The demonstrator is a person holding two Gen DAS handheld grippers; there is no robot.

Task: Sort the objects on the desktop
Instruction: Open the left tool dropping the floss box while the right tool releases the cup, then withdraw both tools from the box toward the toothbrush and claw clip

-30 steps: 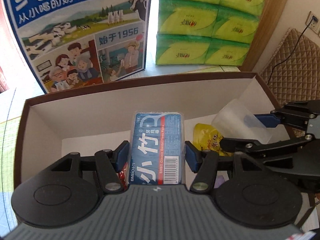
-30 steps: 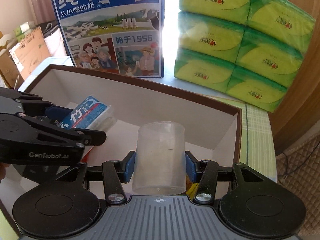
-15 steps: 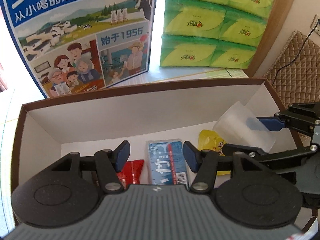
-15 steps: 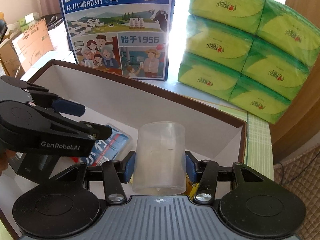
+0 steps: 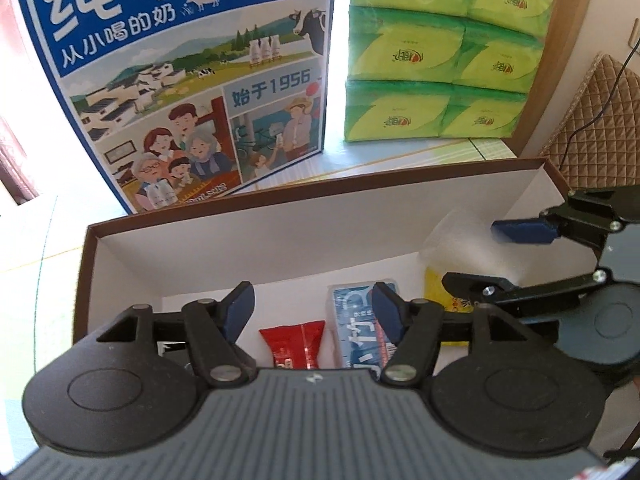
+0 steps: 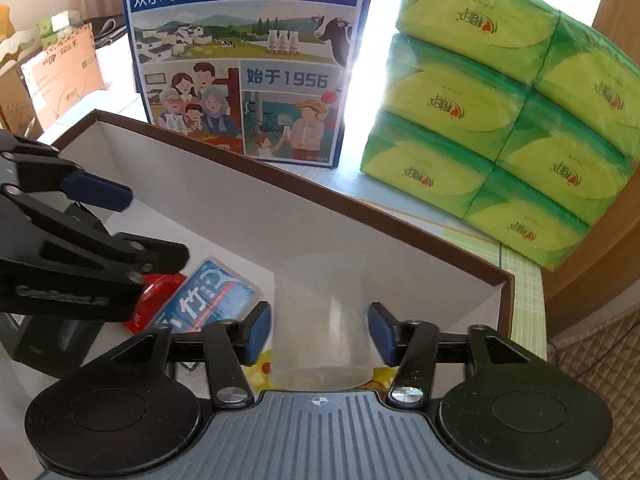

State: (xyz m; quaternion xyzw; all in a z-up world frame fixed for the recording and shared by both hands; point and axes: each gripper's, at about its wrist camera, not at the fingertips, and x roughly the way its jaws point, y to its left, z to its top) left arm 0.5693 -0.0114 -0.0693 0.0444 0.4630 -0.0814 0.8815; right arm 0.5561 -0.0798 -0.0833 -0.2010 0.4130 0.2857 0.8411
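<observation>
Fingers of the left gripper [image 5: 313, 312] gape empty above the box [image 5: 280, 224]; floss pack [image 5: 362, 334] inside. Right gripper [image 6: 320, 334], parted, brackets the cup [image 6: 322, 320], unreleased.

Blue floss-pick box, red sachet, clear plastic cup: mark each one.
blue floss-pick box [image 6: 208, 300], right wrist view, middle of its printed lid.
red sachet [image 5: 294, 342], left wrist view, centre of the wrapper.
clear plastic cup [image 6: 320, 320], right wrist view, middle of its side wall.

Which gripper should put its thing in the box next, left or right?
Probably the right gripper. The clear cup sits between its fingers over the box, apparently still to be set down. The left gripper is open and empty, with the blue packet already lying in the box.
</observation>
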